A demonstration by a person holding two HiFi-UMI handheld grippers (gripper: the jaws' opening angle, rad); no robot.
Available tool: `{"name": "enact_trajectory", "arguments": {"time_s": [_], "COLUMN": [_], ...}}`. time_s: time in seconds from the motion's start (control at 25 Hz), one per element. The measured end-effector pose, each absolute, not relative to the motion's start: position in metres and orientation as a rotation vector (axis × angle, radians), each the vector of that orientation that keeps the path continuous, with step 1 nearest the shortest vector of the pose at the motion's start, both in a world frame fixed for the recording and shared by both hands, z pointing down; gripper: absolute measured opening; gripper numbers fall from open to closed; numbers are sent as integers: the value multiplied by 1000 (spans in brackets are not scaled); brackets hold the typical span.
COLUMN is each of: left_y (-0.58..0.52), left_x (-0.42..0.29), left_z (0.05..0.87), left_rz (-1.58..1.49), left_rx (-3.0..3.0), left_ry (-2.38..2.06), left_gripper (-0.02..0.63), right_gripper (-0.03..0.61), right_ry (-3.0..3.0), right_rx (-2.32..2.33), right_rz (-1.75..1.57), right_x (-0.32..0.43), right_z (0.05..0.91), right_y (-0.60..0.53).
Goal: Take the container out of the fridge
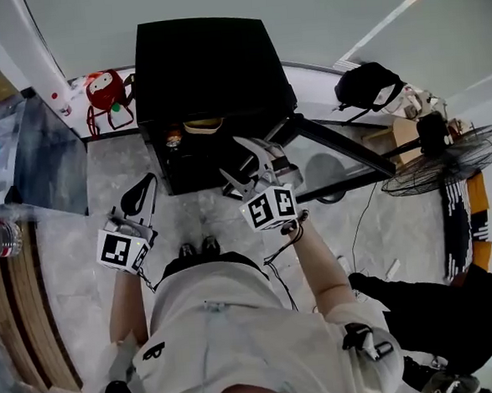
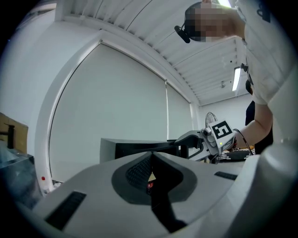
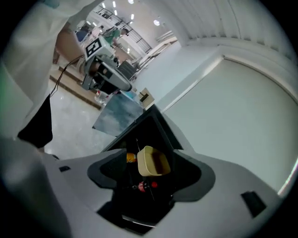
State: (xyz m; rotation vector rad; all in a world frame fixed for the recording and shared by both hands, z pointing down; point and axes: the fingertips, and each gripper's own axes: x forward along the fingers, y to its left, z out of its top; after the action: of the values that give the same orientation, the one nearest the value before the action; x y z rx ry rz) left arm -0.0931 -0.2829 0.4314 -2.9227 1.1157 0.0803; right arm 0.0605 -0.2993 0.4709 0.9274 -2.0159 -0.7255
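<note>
The black mini fridge stands on the floor ahead with its door swung open to the right. On its shelf sits a beige container, seen with its opening toward me as the beige container in the right gripper view. My right gripper is open just outside the fridge mouth, apart from the container, which shows between its jaws; the right gripper holds nothing. My left gripper hangs lower left of the fridge, shut and empty; the left gripper points toward the fridge top.
An orange-capped bottle stands left of the container, and a small red item lies below it. The glass door juts right. A glass cabinet stands left; a fan and a person in black are at right.
</note>
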Motion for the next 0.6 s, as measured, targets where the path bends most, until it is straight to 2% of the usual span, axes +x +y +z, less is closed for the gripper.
{"name": "enact_trajectory", "arguments": {"time_s": [0.6], "left_y": [-286], "left_x": [-115], "left_z": [438], "left_rz": [48], "left_rx": [-2877], "left_ry": [1261], "left_gripper": [9], "right_gripper": [296], "right_ry": [-1786], "right_rx": [632], "right_rz": [-737], "right_x": [32], "right_z": [555], "right_y": [-378]}}
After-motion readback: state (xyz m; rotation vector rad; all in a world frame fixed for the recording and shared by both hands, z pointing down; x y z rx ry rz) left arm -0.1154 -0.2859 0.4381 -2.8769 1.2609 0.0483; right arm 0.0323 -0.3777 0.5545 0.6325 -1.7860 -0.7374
